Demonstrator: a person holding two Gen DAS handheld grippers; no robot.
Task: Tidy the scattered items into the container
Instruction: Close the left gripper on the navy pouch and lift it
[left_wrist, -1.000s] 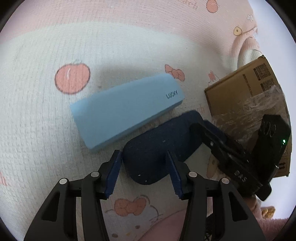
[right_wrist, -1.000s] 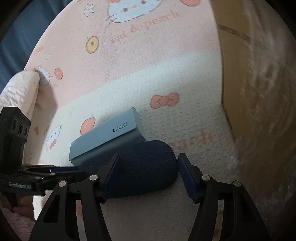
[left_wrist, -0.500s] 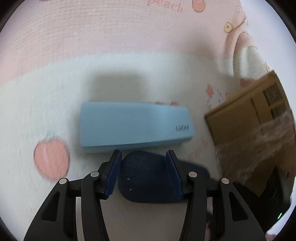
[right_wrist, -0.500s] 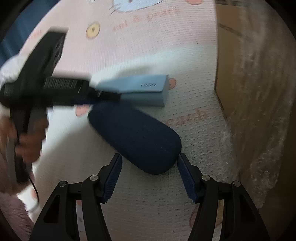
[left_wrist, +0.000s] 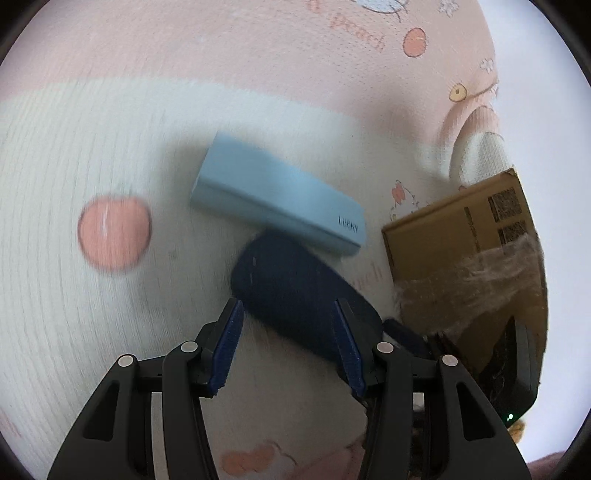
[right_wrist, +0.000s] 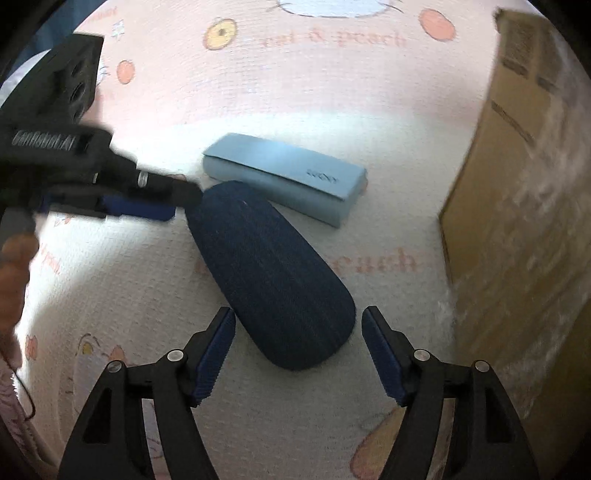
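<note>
A dark navy oval case (left_wrist: 295, 291) (right_wrist: 269, 277) lies on the patterned blanket, touching a light blue "LUCKY" case (left_wrist: 273, 199) (right_wrist: 284, 177) behind it. My left gripper (left_wrist: 288, 347) is open with one end of the navy case between its fingers. My right gripper (right_wrist: 297, 350) is open at the case's other end, its fingers either side and apart from it. The left gripper also shows in the right wrist view (right_wrist: 147, 203) at the case's far end. The cardboard box (left_wrist: 461, 251) (right_wrist: 517, 206) stands to the right.
The soft blanket (left_wrist: 110, 147) with peach and cartoon prints covers the surface. Clear plastic wrap (left_wrist: 480, 273) covers part of the box. A person's hand (right_wrist: 14, 273) holds the left gripper at the left edge of the right wrist view.
The navy case has swung round and now lies diagonally beside the blue case. The left gripper has shifted along its end. The right gripper has pulled back a little; both stay open.
</note>
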